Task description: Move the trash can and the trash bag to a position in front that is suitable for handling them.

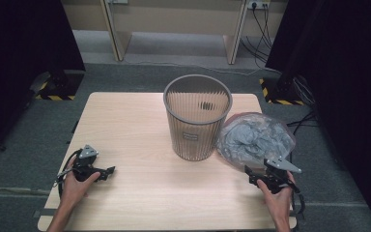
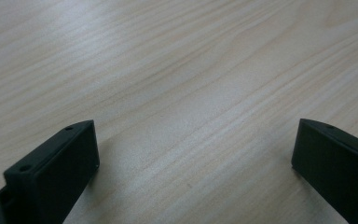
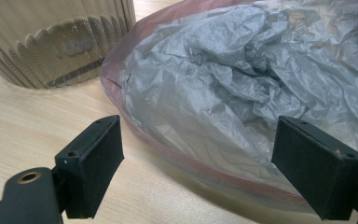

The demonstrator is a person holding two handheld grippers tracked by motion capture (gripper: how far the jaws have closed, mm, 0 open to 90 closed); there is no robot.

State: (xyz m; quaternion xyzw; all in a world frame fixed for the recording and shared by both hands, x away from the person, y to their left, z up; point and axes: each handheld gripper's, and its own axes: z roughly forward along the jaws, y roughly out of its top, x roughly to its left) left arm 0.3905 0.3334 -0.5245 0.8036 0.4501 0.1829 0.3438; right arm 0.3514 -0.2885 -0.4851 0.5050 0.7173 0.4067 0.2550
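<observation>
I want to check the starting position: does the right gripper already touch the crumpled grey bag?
Apart. In the right gripper view, the right gripper stands open in front of the grey bag, and bare table shows between its pads and the plastic.

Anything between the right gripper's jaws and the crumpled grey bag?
No. In the right gripper view, only bare table separates the open right gripper from the crumpled grey bag; nothing sits between the jaws.

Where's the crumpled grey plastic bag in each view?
High view: crumpled grey plastic bag right of centre, beside the grey mesh wastebasket.
Left gripper view: bare wooden table, no bag.
Right gripper view: bag centre-right, ahead of open jaws.
Shared landmark: wastebasket, upper left there.
</observation>
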